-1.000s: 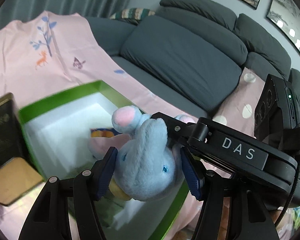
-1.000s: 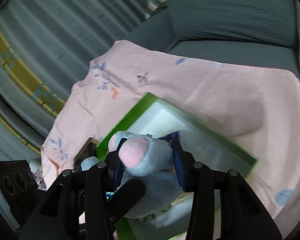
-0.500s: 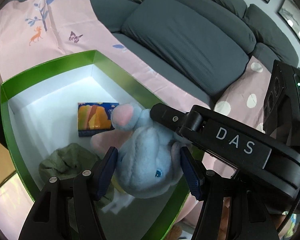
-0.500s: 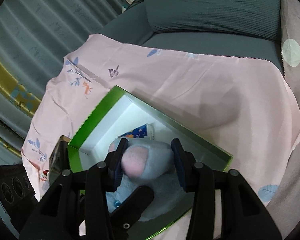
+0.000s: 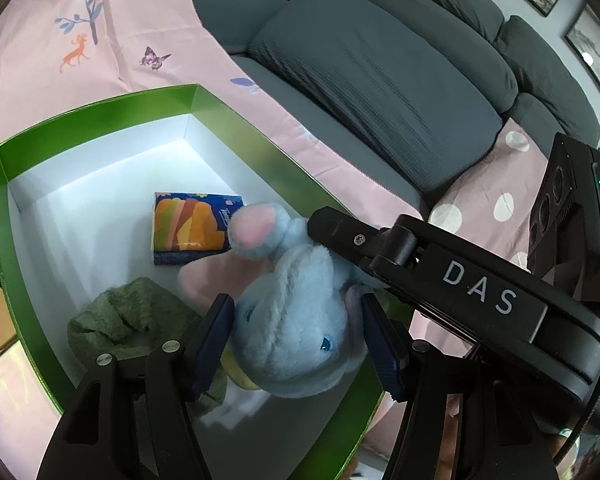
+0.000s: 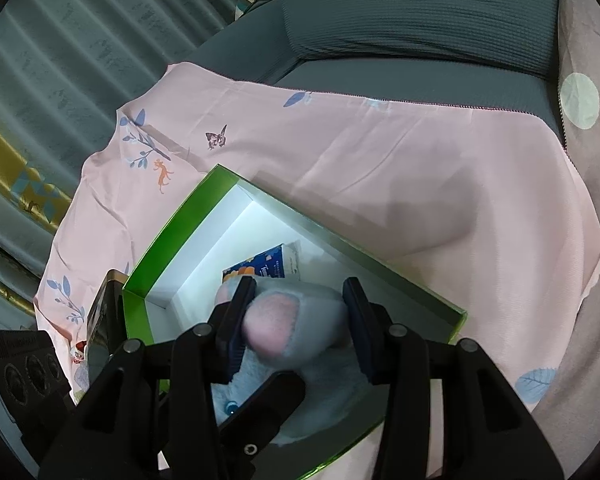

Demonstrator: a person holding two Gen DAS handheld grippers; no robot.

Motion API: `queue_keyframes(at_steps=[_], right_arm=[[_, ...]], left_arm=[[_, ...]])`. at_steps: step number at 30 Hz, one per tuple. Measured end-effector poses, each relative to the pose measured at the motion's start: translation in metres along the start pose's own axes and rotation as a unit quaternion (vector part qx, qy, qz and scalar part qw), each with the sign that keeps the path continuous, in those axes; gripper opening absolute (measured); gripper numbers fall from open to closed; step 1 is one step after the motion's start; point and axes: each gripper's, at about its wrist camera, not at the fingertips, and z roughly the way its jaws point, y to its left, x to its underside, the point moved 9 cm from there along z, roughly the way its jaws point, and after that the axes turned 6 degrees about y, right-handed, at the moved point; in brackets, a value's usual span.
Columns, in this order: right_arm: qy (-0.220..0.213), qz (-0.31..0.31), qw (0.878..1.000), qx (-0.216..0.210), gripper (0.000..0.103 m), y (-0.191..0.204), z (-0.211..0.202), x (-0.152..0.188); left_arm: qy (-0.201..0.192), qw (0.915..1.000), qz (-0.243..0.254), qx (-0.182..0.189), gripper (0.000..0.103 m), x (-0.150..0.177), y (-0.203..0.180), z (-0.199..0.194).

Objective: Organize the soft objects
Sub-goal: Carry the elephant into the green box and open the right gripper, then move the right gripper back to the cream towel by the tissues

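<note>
Your left tool (image 5: 296, 332) is clenched on the blue plush toy (image 5: 296, 320), its dark pads pressing into the soft head on both sides. Your right tool (image 6: 296, 324) grips the same toy by a pink-lined ear (image 6: 276, 328), the ear squeezed between its two pads; seen from your left wrist, that right tool reaches in from the right, its long black body crossing above the toy.

You are holding the plush toy over the near end of the green box (image 5: 100, 108), within its walls, and I cannot tell whether it touches the white floor. Just under and left of the toy lies a crumpled green cloth (image 5: 120, 316) on the box floor. Slightly farther in, a colourful tissue pack (image 5: 188, 228) lies flat, just beyond the toy's raised ear.

Beneath the box is a pink sheet (image 6: 340, 148) printed with a tree, a deer and a butterfly. Past it is the grey sofa (image 5: 380, 80) with its thick back cushions, and a pink polka-dot cover (image 5: 488, 196) lies on the seat to the right. Grey curtains (image 6: 80, 40) hang beyond the sheet in your right wrist view.
</note>
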Motion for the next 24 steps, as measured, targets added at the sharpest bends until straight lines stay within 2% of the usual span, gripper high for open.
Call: queue_keyframes(at_steps=[6,11,14,19,24], right_arm=[[-0.003,0.003,1.000,0.004,0.051,-0.004,-0.003,-0.001],[-0.020,0.003,1.000,0.009,0.064,-0.003,-0.013,-0.004],[-0.037,0.000,0.999,0.005,0.072,0.000,-0.025,-0.006],[-0.064,-0.022,0.998,0.005,0.078,0.016,-0.042,-0.005],[-0.079,-0.064,0.995,-0.001,0.085,0.047,-0.052,0.000]], left_arm=[[-0.008,1.0000,0.000,0.002,0.064,-0.002,-0.002,-0.005],[-0.025,0.9996,-0.003,0.010,0.064,-0.003,-0.001,-0.026],[-0.043,0.9991,-0.004,0.001,0.075,-0.003,0.003,-0.047],[-0.071,0.9973,-0.013,-0.007,0.078,0.002,0.014,-0.084],[-0.099,0.9947,-0.018,-0.025,0.089,0.015,0.034,-0.127]])
